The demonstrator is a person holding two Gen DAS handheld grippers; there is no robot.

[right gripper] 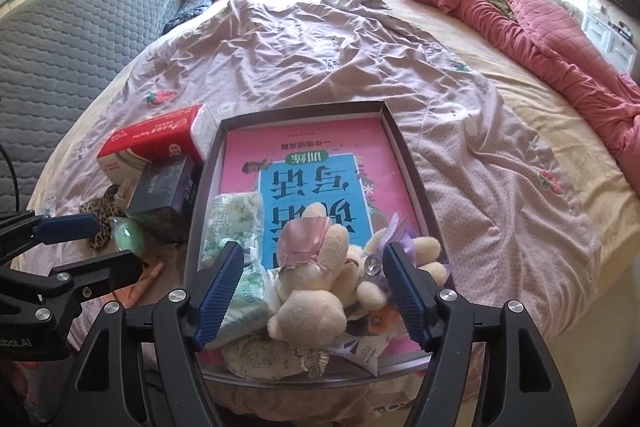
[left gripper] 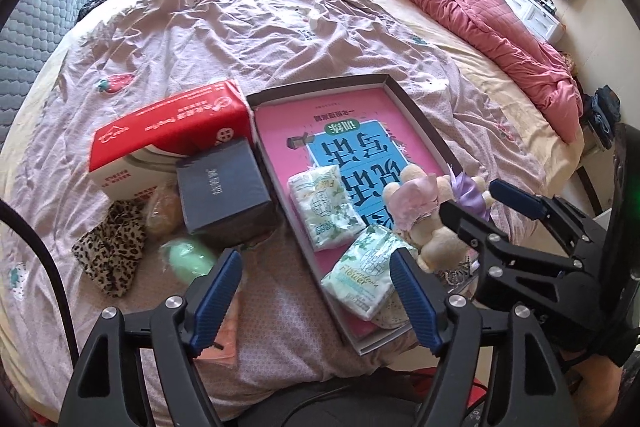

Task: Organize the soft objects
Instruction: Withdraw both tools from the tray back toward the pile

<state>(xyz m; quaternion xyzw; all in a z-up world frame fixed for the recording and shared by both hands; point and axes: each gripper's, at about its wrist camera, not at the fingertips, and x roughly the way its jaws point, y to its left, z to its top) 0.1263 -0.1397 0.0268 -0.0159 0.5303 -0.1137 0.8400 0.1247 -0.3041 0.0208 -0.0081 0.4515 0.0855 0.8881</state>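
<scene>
At the bottom of both views, the left gripper (left gripper: pixel 316 301) and right gripper (right gripper: pixel 314 293) stand wide apart, holding nothing. The right one's fingers partly hide the plush bears (right gripper: pixel 316 267) and green tissue packs (right gripper: pixel 234 223) in the shallow box (right gripper: pixel 416 179). Left of it, a dark box (left gripper: pixel 224 187) overlaps the red tissue pack (left gripper: pixel 168 123); the leopard-print cloth (left gripper: pixel 110 247) and green item (left gripper: pixel 190 259) lie beside. Upper right, a pink quilt (left gripper: pixel 480 11).

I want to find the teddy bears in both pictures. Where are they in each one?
Left wrist view: the teddy bears lie at the lower right, in the tray's near right corner, under the right gripper.
Right wrist view: the teddy bears lie low in the middle, between the right gripper's open fingers.
Shared landmark: the pink book lining the tray.
</scene>
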